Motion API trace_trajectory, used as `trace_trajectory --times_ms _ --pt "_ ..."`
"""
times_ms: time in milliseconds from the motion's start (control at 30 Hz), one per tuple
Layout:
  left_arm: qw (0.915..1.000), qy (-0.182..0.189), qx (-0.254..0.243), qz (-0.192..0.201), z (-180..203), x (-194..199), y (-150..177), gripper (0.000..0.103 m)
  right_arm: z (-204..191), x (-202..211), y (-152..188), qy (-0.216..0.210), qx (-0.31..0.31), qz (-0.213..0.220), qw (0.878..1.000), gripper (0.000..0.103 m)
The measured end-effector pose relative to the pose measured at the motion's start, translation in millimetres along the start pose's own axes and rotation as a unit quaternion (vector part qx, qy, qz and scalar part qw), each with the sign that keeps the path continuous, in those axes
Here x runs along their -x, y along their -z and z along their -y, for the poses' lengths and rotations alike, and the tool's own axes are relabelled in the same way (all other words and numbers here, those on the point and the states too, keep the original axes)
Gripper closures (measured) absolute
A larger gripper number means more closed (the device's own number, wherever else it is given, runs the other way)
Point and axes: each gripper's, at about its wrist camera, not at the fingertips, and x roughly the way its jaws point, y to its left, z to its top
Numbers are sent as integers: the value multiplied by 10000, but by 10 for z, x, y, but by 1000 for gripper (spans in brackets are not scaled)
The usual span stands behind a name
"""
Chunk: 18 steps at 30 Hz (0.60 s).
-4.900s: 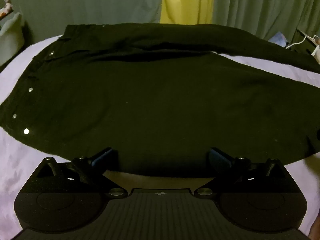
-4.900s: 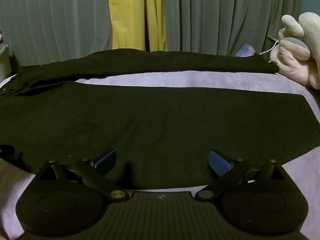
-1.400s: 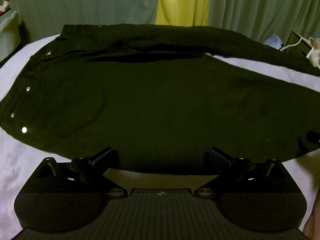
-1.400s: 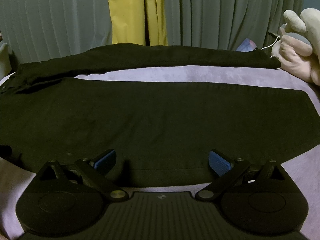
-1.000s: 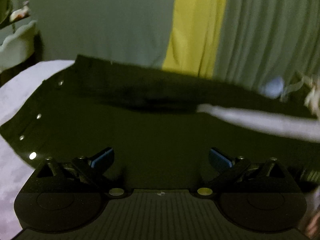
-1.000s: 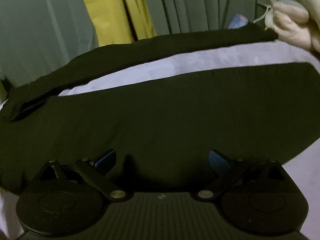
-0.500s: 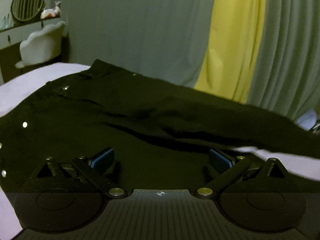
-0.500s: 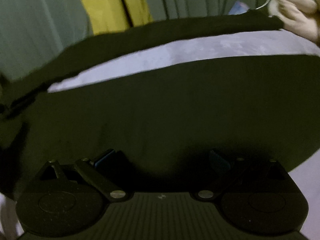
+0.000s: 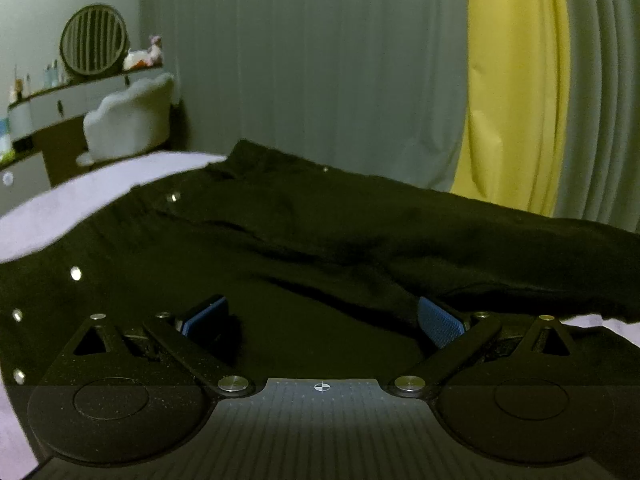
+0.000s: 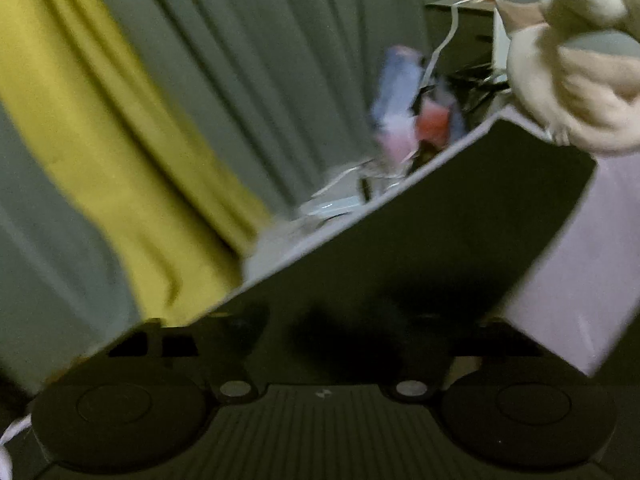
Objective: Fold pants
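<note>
Black pants (image 9: 304,232) lie spread on a lilac bed cover (image 9: 60,208), waistband with metal studs to the left. My left gripper (image 9: 320,320) is open and low over the near leg, blue pads apart, nothing between them. In the right wrist view, which is tilted and blurred, the far end of a pant leg (image 10: 440,248) fills the area in front of my right gripper (image 10: 328,336). Dark cloth and shadow hide its fingertips, so its state does not show.
Grey and yellow curtains (image 9: 512,92) hang behind the bed. A white chair (image 9: 128,120) and a dresser with a round mirror (image 9: 94,44) stand far left. A plush toy (image 10: 576,72) and cluttered items with cables (image 10: 408,120) sit at the pant leg's end.
Both grippers have dropped low and moved forward onto the near pant leg. The right view has tilted and swung toward the leg's hem, and its pads have gone out of sight.
</note>
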Motion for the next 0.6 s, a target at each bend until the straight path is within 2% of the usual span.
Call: trace_trajectory --times_ms 133,267,333,400,500,600 --pt "9994 82 265 -203 -53 -102 13 0 -177 -551 -315 691 -258 -113 9972 52" --pt "9997 25 186 -168 -20 -78 26 0 -301 -937 -434 1515 -4 -104 9884 47" --pt "9997 37 201 -167 -25 -70 37 0 -310 -1042 -455 1604 -138 -295 9865 46" --pt "9996 52 221 -173 -34 -74 38 0 -303 -1213 -462 1747 -308 -410 9833 40" --pt "9996 55 225 -187 -45 -96 37 0 -363 -1341 -428 2062 -34 -337 9779 35" --pt "9995 50 225 -225 -36 -110 33 0 -389 -1338 -339 2319 300 -178 9721 51"
